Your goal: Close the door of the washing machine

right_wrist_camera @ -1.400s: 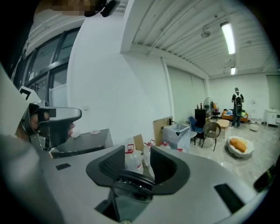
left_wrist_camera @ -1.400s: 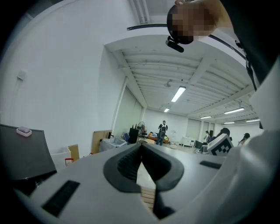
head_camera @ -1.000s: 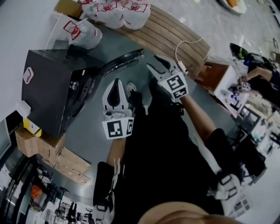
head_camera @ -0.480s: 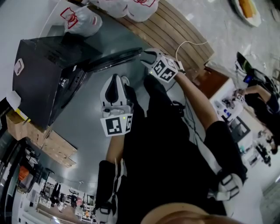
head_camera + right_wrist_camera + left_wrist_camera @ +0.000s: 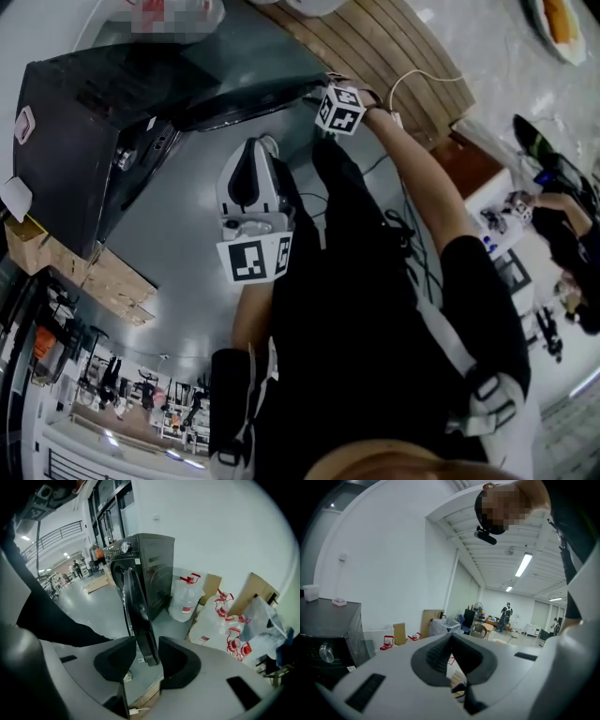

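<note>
Just right of the washing machine (image 5: 75, 141), your left gripper (image 5: 450, 638) hangs with its jaws together and empty. Farther right, the machine's open door (image 5: 133, 597) has its free edge between the jaws of your right gripper (image 5: 147, 654). Those jaws have just been closing but stand narrowly apart.

The left gripper (image 5: 253, 148) has a white moulded shell, dark grey ribbed pads (image 5: 436, 656) inside its 2 jaws, and a cube (image 5: 258, 261) of black-and-white square markers behind. The right gripper (image 5: 146, 645) matches it. The person wears black clothing (image 5: 356, 309) with white straps (image 5: 487, 398) on the upper arms.
</note>
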Demonstrator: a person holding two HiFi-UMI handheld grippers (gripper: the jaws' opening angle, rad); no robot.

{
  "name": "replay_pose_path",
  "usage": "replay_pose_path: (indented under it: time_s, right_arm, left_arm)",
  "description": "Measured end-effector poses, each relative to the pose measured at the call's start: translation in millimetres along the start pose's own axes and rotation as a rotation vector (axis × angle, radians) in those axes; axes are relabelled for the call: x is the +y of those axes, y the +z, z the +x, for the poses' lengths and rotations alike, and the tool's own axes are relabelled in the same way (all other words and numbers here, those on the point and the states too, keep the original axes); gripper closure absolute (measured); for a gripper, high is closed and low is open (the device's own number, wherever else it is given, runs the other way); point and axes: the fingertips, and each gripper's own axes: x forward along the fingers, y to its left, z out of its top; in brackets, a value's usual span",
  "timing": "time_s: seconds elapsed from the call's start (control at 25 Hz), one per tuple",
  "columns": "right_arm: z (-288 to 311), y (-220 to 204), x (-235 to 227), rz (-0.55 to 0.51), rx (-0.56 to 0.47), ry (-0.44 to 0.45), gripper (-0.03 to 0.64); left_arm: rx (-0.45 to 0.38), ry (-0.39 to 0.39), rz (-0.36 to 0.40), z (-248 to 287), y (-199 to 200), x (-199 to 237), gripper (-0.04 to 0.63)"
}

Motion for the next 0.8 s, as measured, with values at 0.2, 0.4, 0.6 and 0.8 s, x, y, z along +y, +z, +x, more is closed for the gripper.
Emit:
replay_pose_path:
  time_s: [0.2,0.4,0.6,0.8]
  right_arm:
    - [36,-18,-4,-0.045,0.060,0.005,0.476]
    - [57,-25,-10,-0.094,0.083,-0.011,0.488]
    - [63,-18,-9,-0.111,0.068,-0.025,0.541]
    - [63,-19,-6,-0.107,0.062,-0.040,0.545]
  left_arm:
    - [0.012,-0.002,-0.001,1,-9,-2,0.589]
    - [0.016,-0.006,-0.006,-3,-16,0,0.589]
    - [0.028,-0.011,-0.013,-9,-21,7,0.589]
    - [0.014,-0.022,-0.031,-14,-18,19,0.589]
